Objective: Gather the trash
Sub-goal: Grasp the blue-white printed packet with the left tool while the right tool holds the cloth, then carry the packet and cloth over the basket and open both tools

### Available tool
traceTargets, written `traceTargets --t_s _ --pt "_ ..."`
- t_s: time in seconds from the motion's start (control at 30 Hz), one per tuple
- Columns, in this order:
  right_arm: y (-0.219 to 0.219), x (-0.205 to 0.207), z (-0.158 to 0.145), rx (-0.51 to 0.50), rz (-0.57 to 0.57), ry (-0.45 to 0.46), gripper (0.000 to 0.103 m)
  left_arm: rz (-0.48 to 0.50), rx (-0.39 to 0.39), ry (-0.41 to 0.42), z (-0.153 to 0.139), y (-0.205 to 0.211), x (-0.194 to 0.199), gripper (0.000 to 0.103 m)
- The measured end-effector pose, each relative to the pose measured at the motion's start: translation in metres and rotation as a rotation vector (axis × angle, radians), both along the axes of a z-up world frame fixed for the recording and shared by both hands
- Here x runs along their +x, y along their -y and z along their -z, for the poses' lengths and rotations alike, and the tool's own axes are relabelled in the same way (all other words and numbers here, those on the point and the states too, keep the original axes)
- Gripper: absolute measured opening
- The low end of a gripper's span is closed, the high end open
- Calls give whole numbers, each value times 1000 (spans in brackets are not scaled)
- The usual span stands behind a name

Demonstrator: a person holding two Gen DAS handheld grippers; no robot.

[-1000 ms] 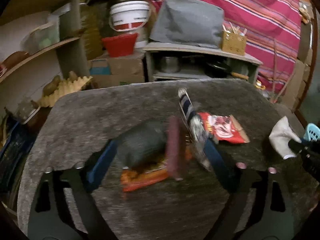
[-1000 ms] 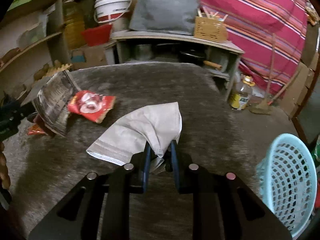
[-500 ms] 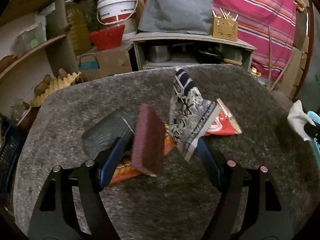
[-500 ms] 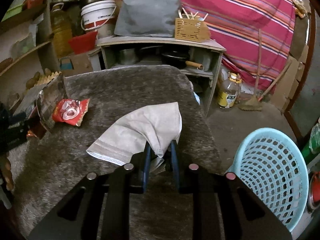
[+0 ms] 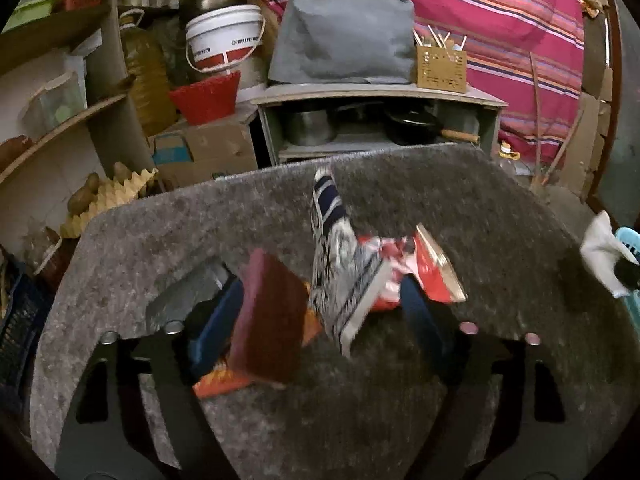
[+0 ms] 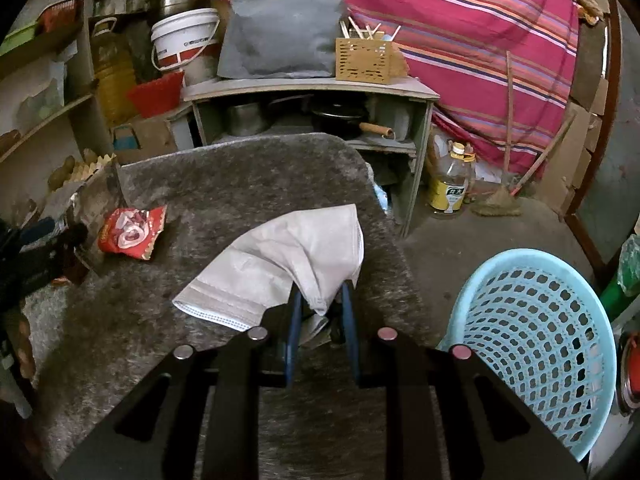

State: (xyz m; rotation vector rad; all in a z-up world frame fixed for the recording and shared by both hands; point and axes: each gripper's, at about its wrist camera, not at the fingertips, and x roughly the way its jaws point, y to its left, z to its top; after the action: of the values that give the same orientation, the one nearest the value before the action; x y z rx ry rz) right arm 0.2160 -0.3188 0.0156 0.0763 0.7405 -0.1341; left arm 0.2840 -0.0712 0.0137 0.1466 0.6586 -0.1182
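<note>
Left tongs [image 5: 320,304] spread wide above the grey felt-covered table [image 5: 480,208], blue fingers [image 5: 216,320] apart, with a maroon scouring pad [image 5: 268,316] and a black-and-white patterned wrapper [image 5: 340,276] between them. Cannot tell whether either finger presses on these pieces; both look lifted and tilted, blurred. Under the pad, an orange wrapper [image 5: 224,384] flat on the felt, touching the pad's lower edge. Just beside the patterned wrapper, on its right, a red snack packet [image 5: 432,272], partly overlapped by it. Behind the left finger, a grey flat object [image 5: 188,292], too blurred to name.

Right tongs [image 6: 320,300] nearly pressed together, pinching a crumpled white face mask [image 6: 288,256] by one corner, the rest of it draped forward and to the left over the table's near right edge. Down to the right on the floor, a light blue perforated plastic basket [image 6: 532,320], upright, well apart from the mask. On the far left of the right wrist view, the same red packet [image 6: 132,232] lying on the felt beside the dark body of the other gripper.

Behind the table, a low grey shelf unit [image 6: 304,88] with pots inside, a grey cover and a wicker holder on top, and a striped red cloth [image 6: 460,20] hung across the back.
</note>
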Motion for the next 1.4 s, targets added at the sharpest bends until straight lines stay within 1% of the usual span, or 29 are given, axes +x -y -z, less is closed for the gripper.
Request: traceTargets --t_s 0.03,0.07,0.1,0.13,0.17,0.2,0.3,0.4,0.57,0.63,0.7,0.83,0.9,1.0,1.07,1.23,1.33,1.4 --pt "1 1 1 0 1 -1 20 3 1 1 -1 2 2 66" --pt "5 -1 1 0 4 -2 20 12 1 0 -1 5 5 57" --pt "6 0 1 -2 7 -2 20 20 1 -2 -1 7 7 52" --pt "9 -1 1 -3 11 -1 20 28 7 -7 -1 9 11 40" --pt "10 -2 1 -2 15 -1 20 34 13 -14 1 12 13 25" --pt "14 -4 1 1 20 1 20 38 22 -24 3 13 15 19" --pt "23 -10 -1 5 34 10 20 25 37 -19 3 14 15 14" --pt "34 -16 -4 16 48 22 20 16 53 6 -4 14 9 13" --pt "57 -31 -14 45 77 59 20 5 20 54 -27 11 -10 13" --pt "65 -37 -19 61 93 78 20 18 11 78 -37 15 -20 13" --pt "77 -43 -25 79 108 101 20 44 14 116 -51 27 -32 13" --pt "98 -56 -33 94 142 130 20 115 -2 150 -69 58 -52 13" --pt "109 -63 -34 90 164 135 20 152 -19 165 -76 81 -63 13" --pt "125 -74 -35 79 197 137 20 220 -50 160 -78 116 -75 13" --pt "138 -82 -35 67 220 136 20 260 -56 160 -76 139 -83 13" --pt "167 -104 -33 55 278 136 20 377 -106 124 -63 201 -103 13" --pt "188 -117 -30 49 323 128 20 435 -113 110 -53 229 -113 13" --pt "203 -126 -27 65 353 130 20 475 -113 98 -45 251 -120 13"
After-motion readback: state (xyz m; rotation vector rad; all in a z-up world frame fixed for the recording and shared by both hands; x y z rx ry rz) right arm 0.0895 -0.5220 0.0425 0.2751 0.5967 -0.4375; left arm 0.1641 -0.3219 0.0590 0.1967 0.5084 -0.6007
